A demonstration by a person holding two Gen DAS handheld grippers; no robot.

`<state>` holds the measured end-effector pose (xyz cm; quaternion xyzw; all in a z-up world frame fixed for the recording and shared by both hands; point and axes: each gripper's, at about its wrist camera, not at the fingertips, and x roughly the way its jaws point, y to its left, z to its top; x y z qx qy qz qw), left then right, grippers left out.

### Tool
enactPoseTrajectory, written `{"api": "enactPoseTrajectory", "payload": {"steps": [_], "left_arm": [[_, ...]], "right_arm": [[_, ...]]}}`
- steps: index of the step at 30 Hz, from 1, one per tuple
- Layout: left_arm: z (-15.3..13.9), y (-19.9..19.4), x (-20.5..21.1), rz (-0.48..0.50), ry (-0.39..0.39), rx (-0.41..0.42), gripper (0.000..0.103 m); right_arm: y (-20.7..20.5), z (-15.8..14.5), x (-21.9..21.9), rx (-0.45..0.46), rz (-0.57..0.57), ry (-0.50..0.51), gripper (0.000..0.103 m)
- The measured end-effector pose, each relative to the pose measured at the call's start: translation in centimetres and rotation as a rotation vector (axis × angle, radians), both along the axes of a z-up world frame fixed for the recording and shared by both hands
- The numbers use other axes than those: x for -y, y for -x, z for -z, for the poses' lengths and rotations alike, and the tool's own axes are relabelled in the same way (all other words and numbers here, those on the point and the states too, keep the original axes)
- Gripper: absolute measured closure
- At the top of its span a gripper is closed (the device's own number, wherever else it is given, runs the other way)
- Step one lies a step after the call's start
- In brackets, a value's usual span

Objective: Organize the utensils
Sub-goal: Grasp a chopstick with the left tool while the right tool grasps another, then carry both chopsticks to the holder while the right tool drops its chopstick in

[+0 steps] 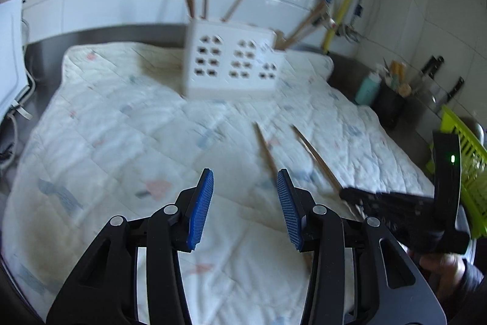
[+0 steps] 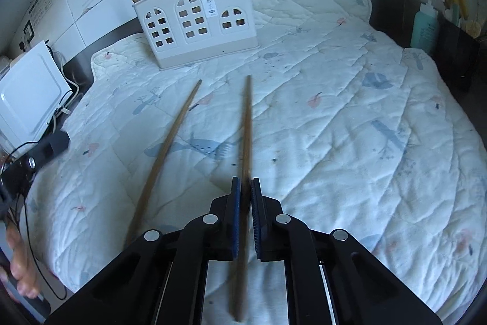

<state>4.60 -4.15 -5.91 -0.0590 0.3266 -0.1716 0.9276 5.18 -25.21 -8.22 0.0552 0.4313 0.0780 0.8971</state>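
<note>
A white utensil holder point(image 1: 234, 66) point(image 2: 194, 20) with window-shaped holes stands at the far side of a quilted cloth, with several wooden chopsticks upright in it. Two loose chopsticks are on the cloth. My right gripper point(image 2: 246, 181) is shut on the right chopstick point(image 2: 247, 118) near its close end. The left wrist view shows that same grip, with the right gripper point(image 1: 350, 194) on the chopstick point(image 1: 316, 157). The other chopstick point(image 2: 170, 136) point(image 1: 266, 148) lies free, just left of it. My left gripper point(image 1: 245, 175) hovers open over the cloth, nothing between its blue pads; the free chopstick passes behind its right finger.
The quilted cloth point(image 2: 350, 111) covers a steel counter against a tiled wall. A white appliance point(image 2: 30, 93) with cables sits on the left. On the right are a teal bottle point(image 2: 424, 26), a black container point(image 2: 456, 51) and a green basket point(image 1: 465, 160). A hand point(image 2: 21, 273) shows at lower left.
</note>
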Motion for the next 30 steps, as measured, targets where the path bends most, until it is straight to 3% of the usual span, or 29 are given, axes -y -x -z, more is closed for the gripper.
{"api": "enactPoseTrajectory", "payload": {"steps": [9, 17, 21, 23, 30], "left_arm": [[3.3, -0.1, 4.2, 0.060, 0.007, -0.072, 0.077], [5.3, -1.0, 5.5, 0.058, -0.014, -0.119, 0.082], [5.4, -1.3, 5.8, 0.041, -0.019, -0.120, 0.082], [5.5, -1.5, 6.0, 0.025, -0.043, -0.116, 0.088], [5.4, -1.0, 6.8, 0.006, -0.107, -0.091, 0.094]], "right_arm": [[1.6, 0.1, 1.8, 0.035, -0.008, -0.002, 0.095], [3.4, 0.5, 1.9, 0.073, -0.032, 0.016, 0.091], [3.6, 0.7, 1.9, 0.084, -0.042, 0.013, 0.091], [3.6, 0.8, 1.9, 0.087, -0.044, 0.010, 0.090], [3.8, 0.9, 1.4, 0.108, -0.045, 0.052, 0.094]]}}
